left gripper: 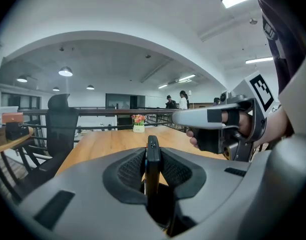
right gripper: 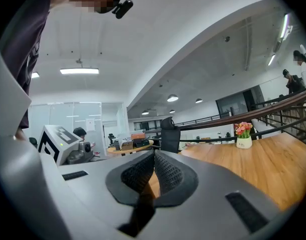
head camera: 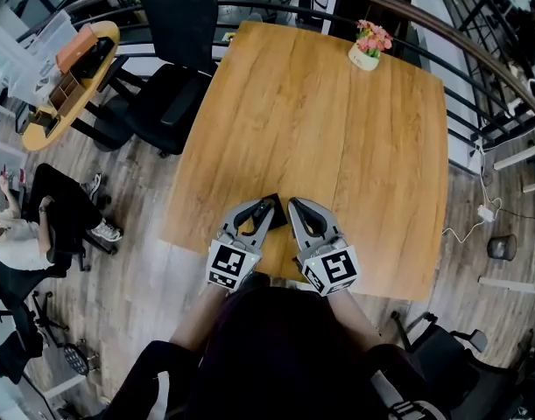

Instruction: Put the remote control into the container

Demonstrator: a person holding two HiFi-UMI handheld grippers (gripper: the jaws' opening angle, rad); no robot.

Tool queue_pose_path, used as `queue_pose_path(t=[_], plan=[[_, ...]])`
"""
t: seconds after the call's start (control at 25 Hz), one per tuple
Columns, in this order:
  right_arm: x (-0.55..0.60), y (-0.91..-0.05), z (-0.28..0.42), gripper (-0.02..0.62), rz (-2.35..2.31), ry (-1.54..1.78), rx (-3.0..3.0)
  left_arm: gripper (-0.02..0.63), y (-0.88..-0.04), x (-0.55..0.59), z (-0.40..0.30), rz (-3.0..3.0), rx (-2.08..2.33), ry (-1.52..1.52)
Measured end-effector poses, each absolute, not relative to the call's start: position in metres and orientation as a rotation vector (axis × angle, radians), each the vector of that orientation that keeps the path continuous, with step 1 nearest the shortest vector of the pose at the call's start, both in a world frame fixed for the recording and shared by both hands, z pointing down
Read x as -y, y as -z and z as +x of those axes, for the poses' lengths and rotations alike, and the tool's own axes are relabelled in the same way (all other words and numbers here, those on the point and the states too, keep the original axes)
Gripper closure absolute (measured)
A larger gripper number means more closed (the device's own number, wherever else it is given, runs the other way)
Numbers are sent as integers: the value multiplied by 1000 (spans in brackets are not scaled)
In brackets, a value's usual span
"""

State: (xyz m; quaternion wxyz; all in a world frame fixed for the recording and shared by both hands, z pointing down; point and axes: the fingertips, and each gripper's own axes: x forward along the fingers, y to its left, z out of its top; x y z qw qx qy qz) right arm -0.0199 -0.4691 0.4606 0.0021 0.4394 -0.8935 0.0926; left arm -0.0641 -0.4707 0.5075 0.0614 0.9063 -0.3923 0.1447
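The remote control (head camera: 275,212) is a thin black slab, and my left gripper (head camera: 267,208) is shut on it just above the near edge of the wooden table (head camera: 337,138). In the left gripper view the remote (left gripper: 152,156) stands edge-on, pinched between the two ribbed pads (left gripper: 131,170). My right gripper (head camera: 294,206) hovers right beside the left one. Its pads (right gripper: 165,173) are pressed together with nothing between them. From the left gripper view the right gripper (left gripper: 179,118) reaches in from the right, level with the table.
A small white pot of pink flowers (head camera: 369,46) stands at the table's far right edge. A black office chair (head camera: 166,86) is at the table's left side. A round side table (head camera: 70,73) and a seated person (head camera: 22,234) are further left. A railing (head camera: 477,68) curves behind.
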Motion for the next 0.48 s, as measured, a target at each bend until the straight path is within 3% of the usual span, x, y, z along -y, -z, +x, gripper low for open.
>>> queue_pose_path(t=[0.48], plan=[[470, -466, -10, 577, 1410, -301, 2782, 523, -551, 477, -59, 2708, 1118, -504]])
